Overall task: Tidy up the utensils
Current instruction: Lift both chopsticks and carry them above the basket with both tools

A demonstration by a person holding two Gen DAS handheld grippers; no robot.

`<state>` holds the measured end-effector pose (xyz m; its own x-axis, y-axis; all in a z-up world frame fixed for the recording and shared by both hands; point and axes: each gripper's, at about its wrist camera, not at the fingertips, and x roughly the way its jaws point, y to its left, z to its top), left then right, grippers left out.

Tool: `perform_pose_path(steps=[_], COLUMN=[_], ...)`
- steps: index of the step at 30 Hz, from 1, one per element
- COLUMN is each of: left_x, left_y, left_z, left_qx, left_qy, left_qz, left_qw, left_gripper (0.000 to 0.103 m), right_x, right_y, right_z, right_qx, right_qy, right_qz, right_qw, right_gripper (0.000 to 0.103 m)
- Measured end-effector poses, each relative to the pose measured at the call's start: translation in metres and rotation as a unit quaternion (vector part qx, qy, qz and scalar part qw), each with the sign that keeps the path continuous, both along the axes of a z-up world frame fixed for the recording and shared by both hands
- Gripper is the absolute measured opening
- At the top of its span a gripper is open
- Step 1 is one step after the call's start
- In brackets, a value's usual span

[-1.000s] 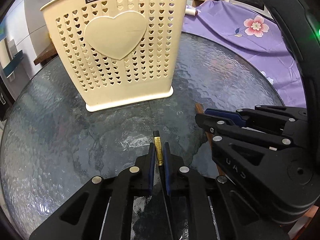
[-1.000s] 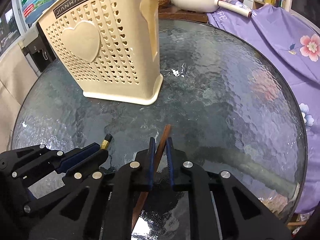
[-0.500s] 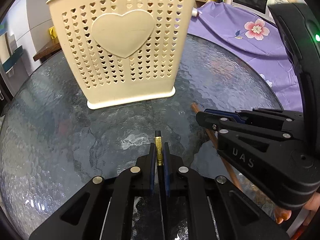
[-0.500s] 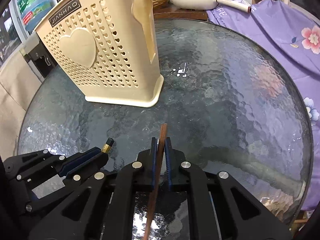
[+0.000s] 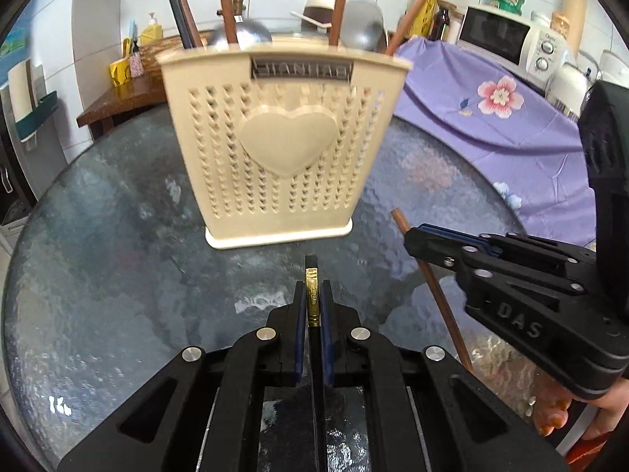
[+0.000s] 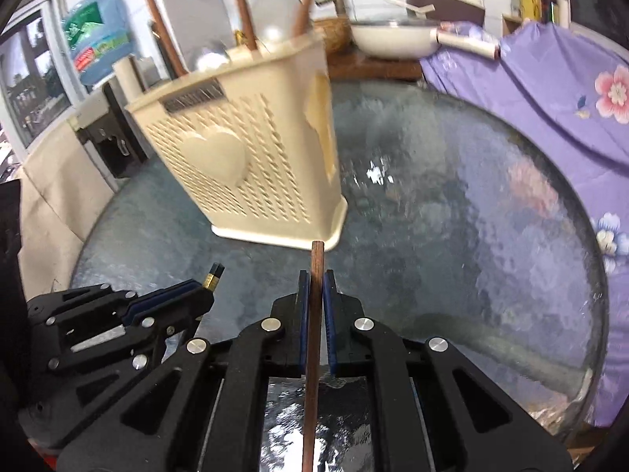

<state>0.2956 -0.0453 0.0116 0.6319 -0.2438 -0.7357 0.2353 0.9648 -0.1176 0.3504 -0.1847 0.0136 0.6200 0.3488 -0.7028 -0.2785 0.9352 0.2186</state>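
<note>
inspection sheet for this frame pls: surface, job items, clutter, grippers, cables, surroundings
Surface: round textured glass table, bare around the holder.
Job's things: cream utensil holder upright, already holding utensils; black gold-banded chopstick; brown chopstick.
Clutter: nothing seen on the table.
Grippers: left gripper shut on the black chopstick; right gripper shut on the brown chopstick.
Cables: nothing seen.
Surroundings: purple floral cloth, microwave, water jug, pan.

Holder's label (image 5: 302, 67) blurred unreadable — brown chopstick (image 6: 312, 373) cut off below.

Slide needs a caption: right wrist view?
Right gripper clamps brown chopstick before cream utensil basket on glass table.
</note>
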Motion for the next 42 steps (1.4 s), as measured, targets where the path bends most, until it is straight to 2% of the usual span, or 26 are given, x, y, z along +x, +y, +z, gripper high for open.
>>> perform_pose_path(steps=[6, 9, 21, 37, 42], left_x=[-0.012, -0.018, -0.041, -0.047, -0.045], left_y=[0.014, 0.021, 0.035, 0.037, 0.035], left_z=[0.028, 0.042, 0.094, 0.137, 0.148], left_qx=[-0.02, -0.03, -0.043, -0.061, -0.049], left_qy=[-0.026, -0.038, -0.099, -0.125, -0.135], left_qz=[0.002, 0.003, 0.007, -0.011, -0.016], left_qw=[0.9995, 0.9988, 0.9941, 0.9902, 0.9895], left_gripper=[0.007, 0.007, 0.007, 0.007, 0.007], right_x=[-0.018, -0.035, -0.069, -0.086, -0.077], right_y=[-0.005, -0.011, -0.023, -0.029, -0.026], right_z=[0.028, 0.053, 0.109, 0.154, 0.167], right_qx=[0.022, 0.041, 0.046, 0.047, 0.042], right_qy=[-0.026, -0.044, -0.101, -0.131, -0.135], right_qz=[0.021, 0.035, 0.059, 0.086, 0.091], right_qw=[0.999, 0.998, 0.992, 0.987, 0.986], right_gripper=[0.008, 0.008, 0.007, 0.007, 0.007])
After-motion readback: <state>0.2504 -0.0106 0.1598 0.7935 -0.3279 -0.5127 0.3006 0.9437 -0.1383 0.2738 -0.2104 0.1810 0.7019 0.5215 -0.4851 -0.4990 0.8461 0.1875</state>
